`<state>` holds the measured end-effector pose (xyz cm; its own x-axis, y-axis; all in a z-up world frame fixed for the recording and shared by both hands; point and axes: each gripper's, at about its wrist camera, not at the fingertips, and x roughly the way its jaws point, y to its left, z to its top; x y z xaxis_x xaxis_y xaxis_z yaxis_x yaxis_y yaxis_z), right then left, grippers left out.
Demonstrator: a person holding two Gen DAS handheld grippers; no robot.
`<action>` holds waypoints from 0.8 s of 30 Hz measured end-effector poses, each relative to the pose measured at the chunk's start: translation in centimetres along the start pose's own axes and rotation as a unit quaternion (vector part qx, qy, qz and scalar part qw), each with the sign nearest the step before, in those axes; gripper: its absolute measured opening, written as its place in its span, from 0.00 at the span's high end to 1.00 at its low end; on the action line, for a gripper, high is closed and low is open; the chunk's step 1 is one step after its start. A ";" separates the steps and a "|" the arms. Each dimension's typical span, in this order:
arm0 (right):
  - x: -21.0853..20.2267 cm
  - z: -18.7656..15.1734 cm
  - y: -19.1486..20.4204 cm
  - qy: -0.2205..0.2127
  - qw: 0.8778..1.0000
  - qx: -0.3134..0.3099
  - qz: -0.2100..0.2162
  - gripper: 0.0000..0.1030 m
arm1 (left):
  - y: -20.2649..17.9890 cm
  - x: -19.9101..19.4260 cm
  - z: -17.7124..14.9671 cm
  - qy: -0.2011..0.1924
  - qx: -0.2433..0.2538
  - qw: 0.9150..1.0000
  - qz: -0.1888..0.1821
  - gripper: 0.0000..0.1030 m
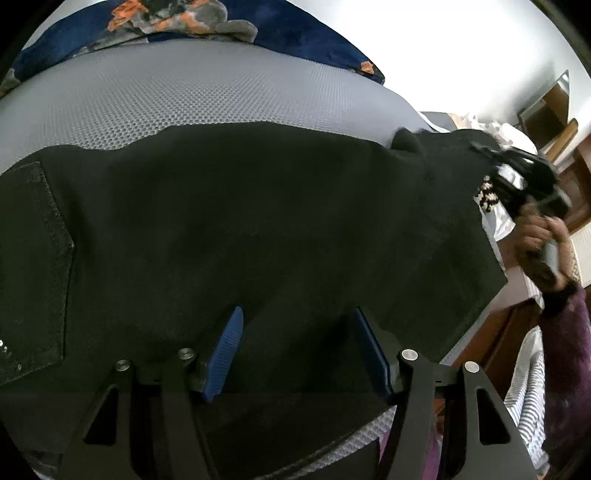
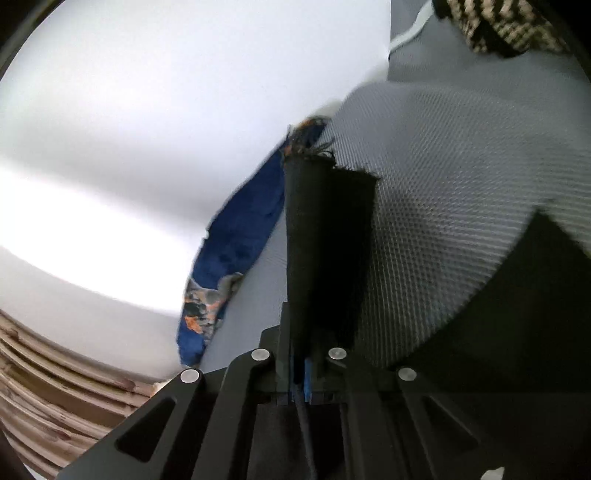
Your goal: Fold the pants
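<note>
Right hand-held gripper [image 2: 306,373] clamps the pants [image 1: 240,221] hem (frayed), mid-fold; left hand-held gripper [image 1: 299,350] gapes wide, should pin the cloth.

— What could we not see well in the left wrist view?

— The pants [image 1: 240,221] ran out of the picture at the left and at the bottom, so we did not see the waist. The right gripper [image 1: 532,181] was blurred, and we could not tell how its jaws stood there. The hand [image 1: 543,243] under it was blurred also.

— And in the right wrist view?

— The fingertips of the right gripper [image 2: 325,236] were hidden inside the black cloth. The patterned cloth [image 2: 506,26] at the top was cut by the edge, so we could not say what it was. The blue blanket [image 2: 236,236] was smeared.
</note>
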<state>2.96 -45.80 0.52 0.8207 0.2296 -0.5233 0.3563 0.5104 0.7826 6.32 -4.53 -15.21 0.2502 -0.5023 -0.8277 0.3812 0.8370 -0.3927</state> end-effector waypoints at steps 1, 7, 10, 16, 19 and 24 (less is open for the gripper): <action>-1.2 -0.2 0.2 -0.006 1.000 -0.002 0.001 0.95 | 0.0 -0.1 -0.1 0.002 -0.002 1.000 -0.002 0.39; -8.8 -3.0 -1.9 -0.030 0.999 0.026 -0.019 0.95 | -0.2 -1.0 -1.2 0.008 -0.003 1.000 -0.016 0.39; -9.5 -5.6 -6.0 -0.026 0.996 0.066 -0.050 0.95 | -0.6 -0.7 -1.8 0.018 0.012 1.000 -0.003 0.39; -8.9 -8.2 -12.3 -0.028 0.990 0.128 -0.048 0.95 | -0.7 -1.0 -2.7 0.012 0.019 1.000 0.006 0.39; -9.0 -8.0 -11.9 -0.031 0.993 0.104 -0.050 0.95 | -0.8 -1.1 -2.8 0.016 0.029 0.999 0.013 0.39; -11.1 -6.4 -5.6 -0.078 0.996 -0.030 -0.031 0.95 | -0.5 -0.7 -2.6 0.011 0.025 1.000 0.004 0.39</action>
<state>-11.03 -45.88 -0.17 0.8587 0.0674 -0.5080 0.3846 0.5701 0.7259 3.66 -3.99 -15.48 0.2334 -0.4898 -0.8400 0.4229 0.8290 -0.3659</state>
